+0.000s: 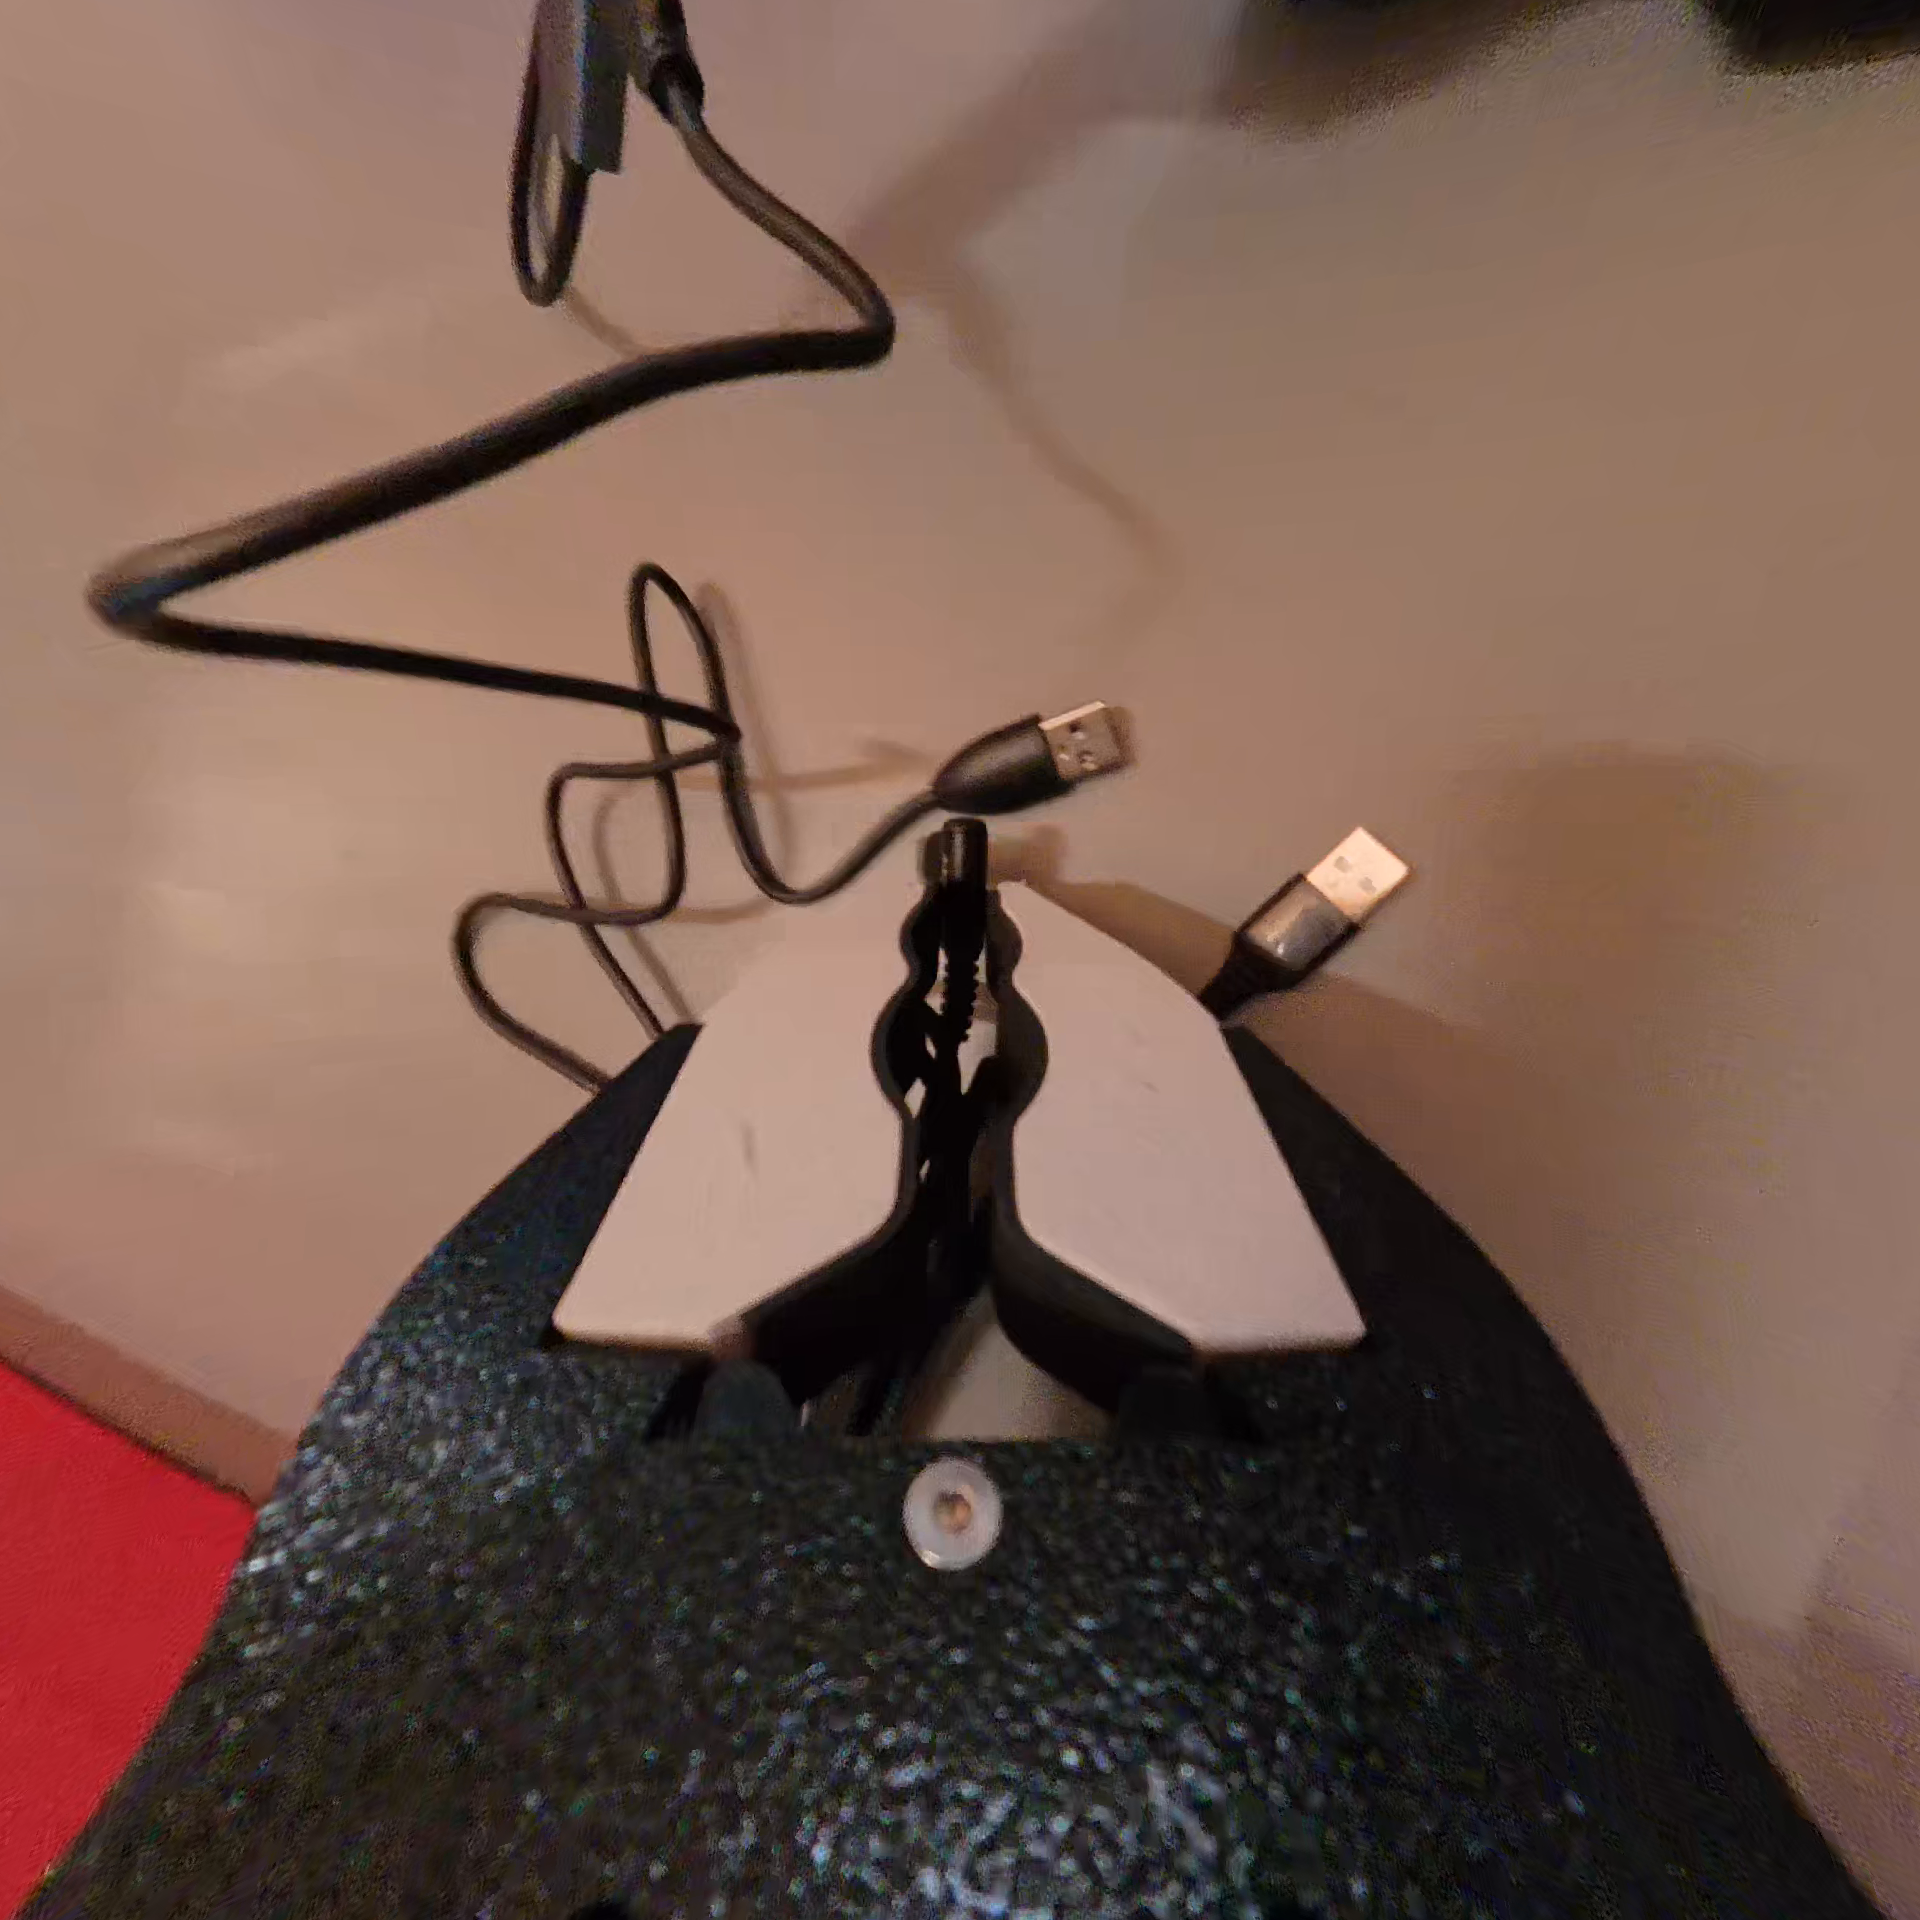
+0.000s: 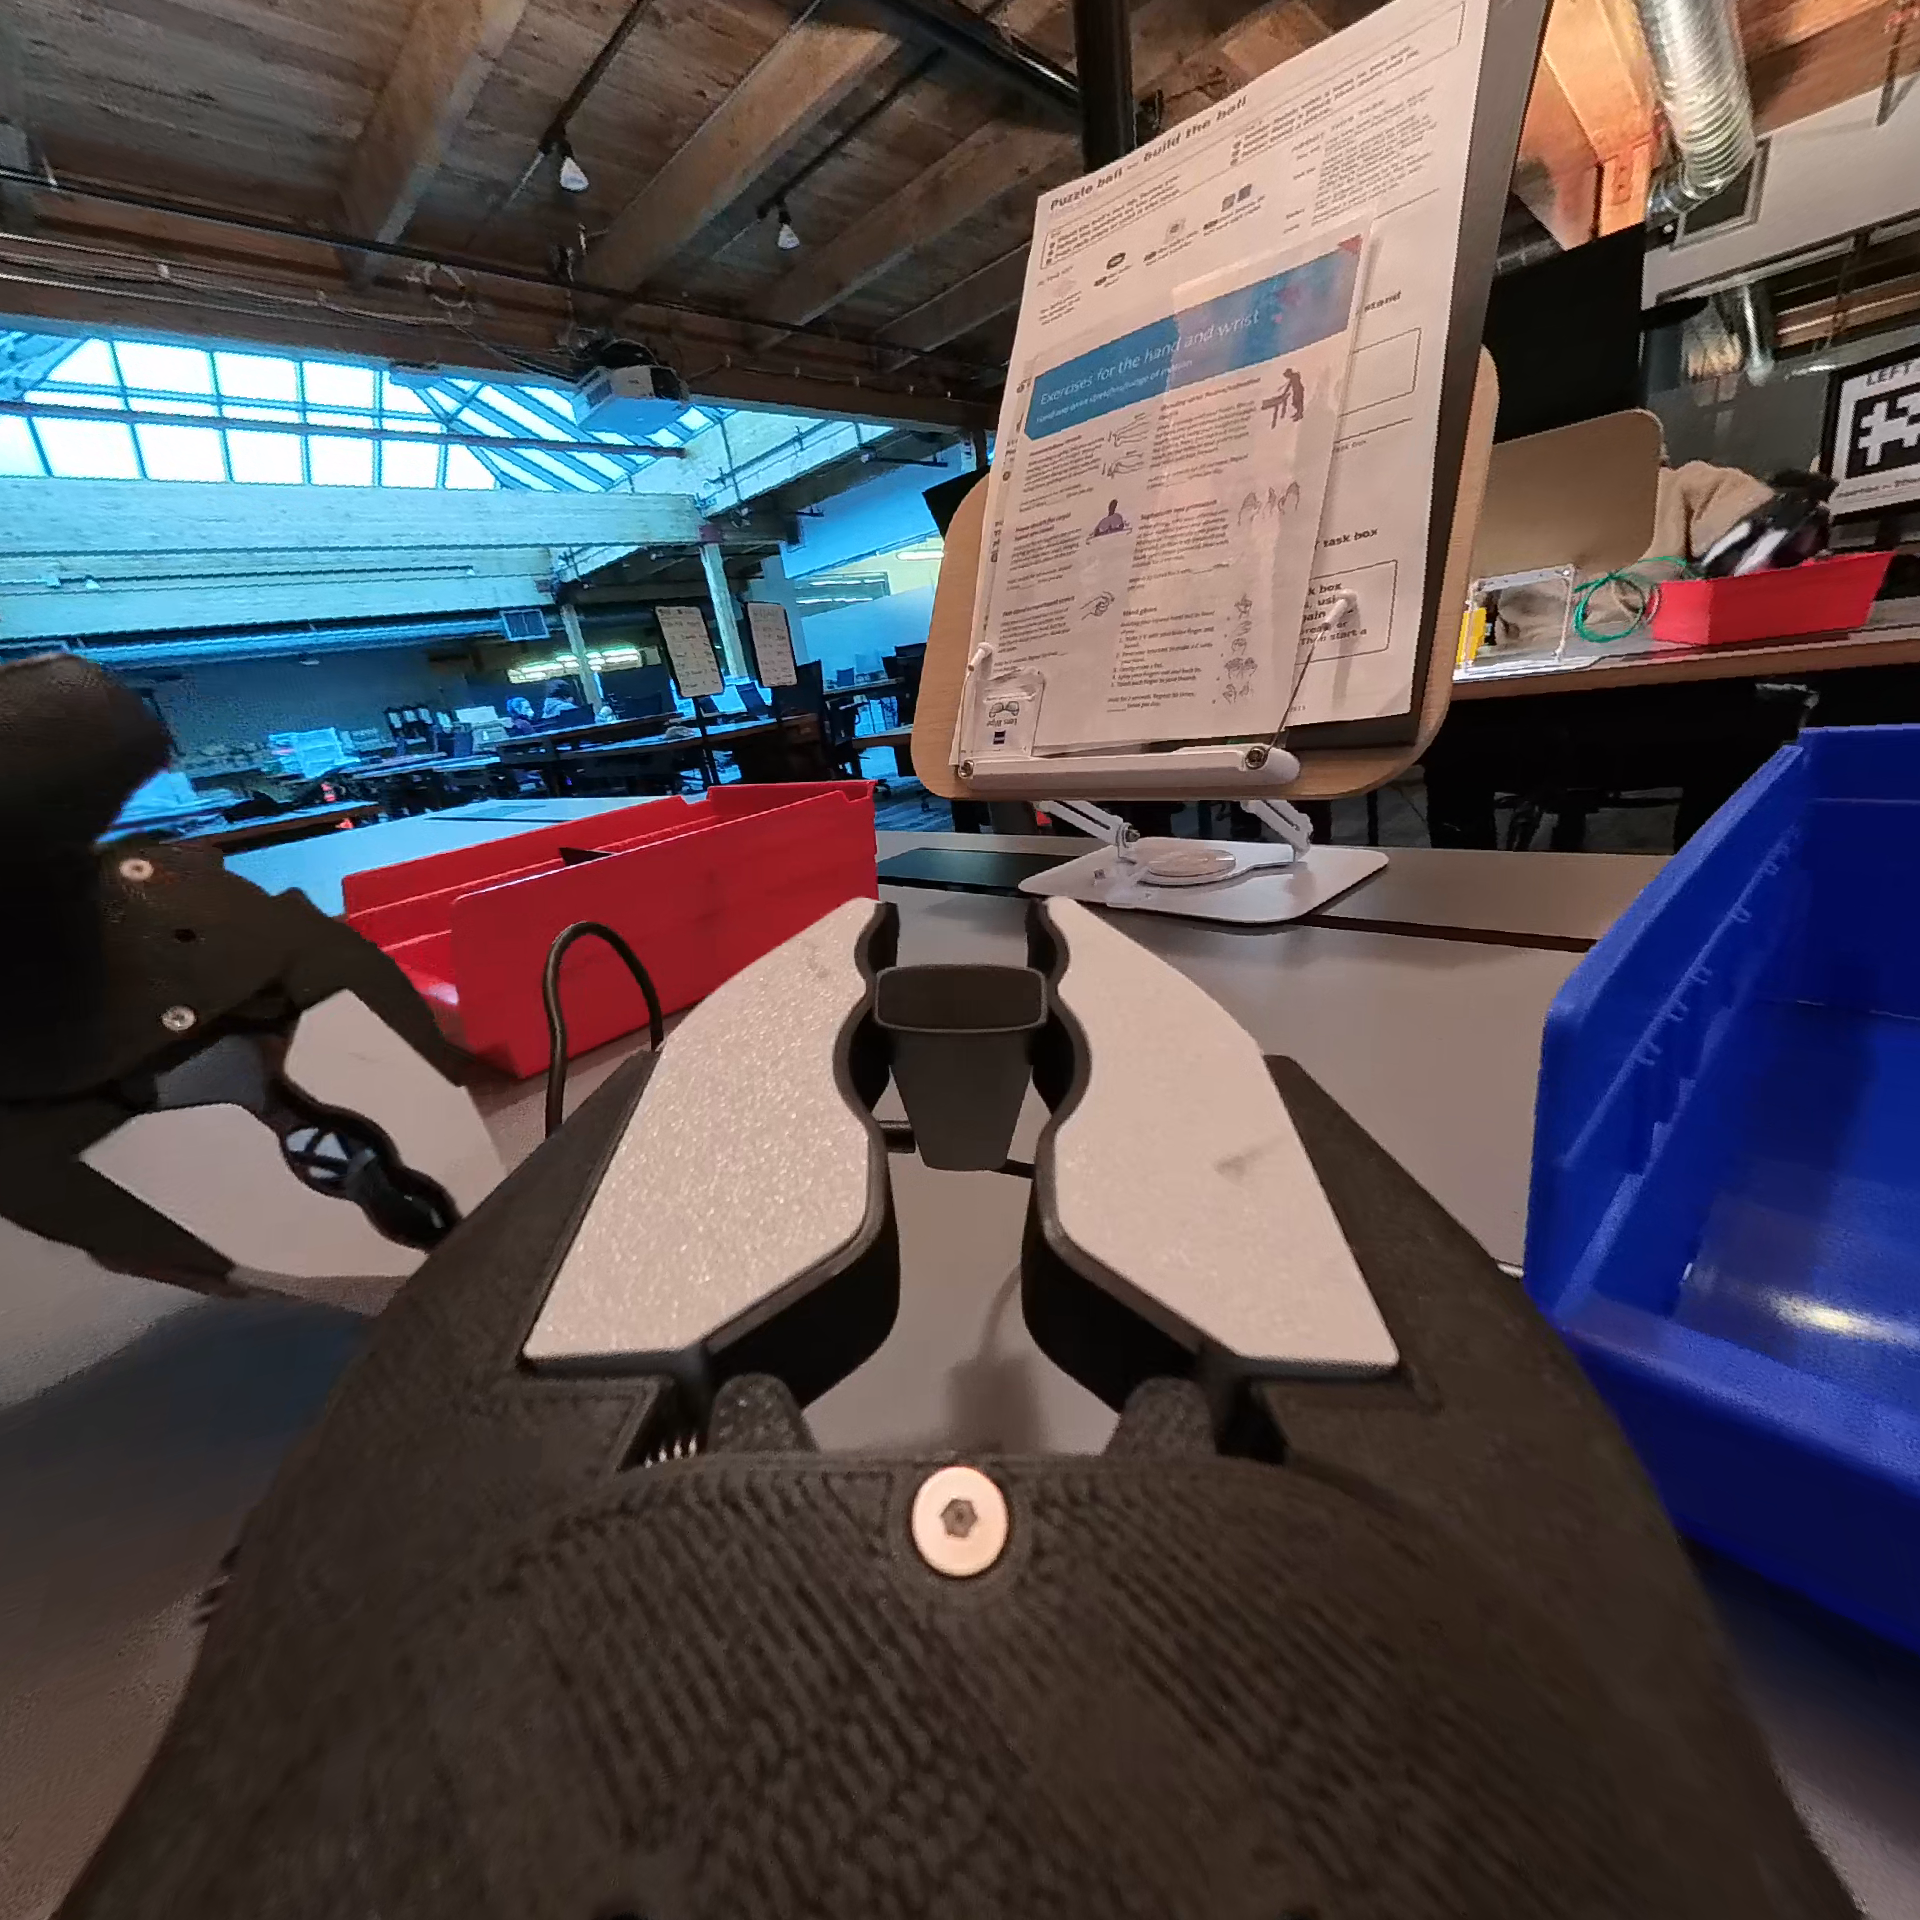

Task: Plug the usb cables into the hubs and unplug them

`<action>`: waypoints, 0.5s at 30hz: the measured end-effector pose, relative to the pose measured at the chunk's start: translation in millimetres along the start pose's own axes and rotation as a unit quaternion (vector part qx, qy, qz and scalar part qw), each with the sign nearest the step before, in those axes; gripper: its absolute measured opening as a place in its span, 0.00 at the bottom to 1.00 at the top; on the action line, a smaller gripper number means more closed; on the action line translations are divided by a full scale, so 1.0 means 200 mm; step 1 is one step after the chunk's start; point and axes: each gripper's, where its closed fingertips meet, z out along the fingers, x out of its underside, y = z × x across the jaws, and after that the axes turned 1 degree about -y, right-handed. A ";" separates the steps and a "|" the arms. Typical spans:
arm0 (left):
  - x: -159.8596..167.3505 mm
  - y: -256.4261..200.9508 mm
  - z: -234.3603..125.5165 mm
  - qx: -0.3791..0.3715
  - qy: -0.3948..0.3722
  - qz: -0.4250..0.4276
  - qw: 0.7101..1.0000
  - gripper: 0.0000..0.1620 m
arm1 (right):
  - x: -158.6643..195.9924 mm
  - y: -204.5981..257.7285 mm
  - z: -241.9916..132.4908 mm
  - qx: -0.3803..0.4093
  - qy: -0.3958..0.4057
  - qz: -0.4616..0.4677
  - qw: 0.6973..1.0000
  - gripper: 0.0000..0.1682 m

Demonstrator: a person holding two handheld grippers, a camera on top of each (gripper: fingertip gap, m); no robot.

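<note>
Two hand-held claws work a grey bench [image 2: 1455,997] strewn with cables. The left claw [image 1: 961,883] is closed on a thin black cable end [image 1: 954,847], whose small dark plug pokes out just past the fingertips, pointing away along the fingers. The right claw [image 2: 961,935] stands partly closed around a dark hub [image 2: 958,1060], fingers close on either side near the tips; whether they actually press it cannot be told.

In the left wrist view, two loose plugs lie on the bench beyond the claw: a black cable's metal plug [image 1: 1039,753] just past the fingertips, its long axis running left to right with the metal end to the right, and a braided cable's plug [image 1: 1320,904] to the right of the claw, pointing far and right. A thicker black cable [image 1: 468,457] snakes away to a grey hub [image 1: 582,94] at the far edge, well apart.

From the right wrist view, the left claw [image 2: 353,1174] hangs low at the left, angled down toward the bench, beside a red tray [image 2: 623,935]; a blue bin [image 2: 1714,1143] sits right. The likely next move turns on swinging the held plug rightward to line up with the hub in the right claw.
</note>
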 end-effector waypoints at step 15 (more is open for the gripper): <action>-0.64 0.42 -0.16 -0.188 -0.160 0.271 0.930 0.27 | -0.02 0.05 -0.02 -0.054 -0.015 0.015 0.998 0.15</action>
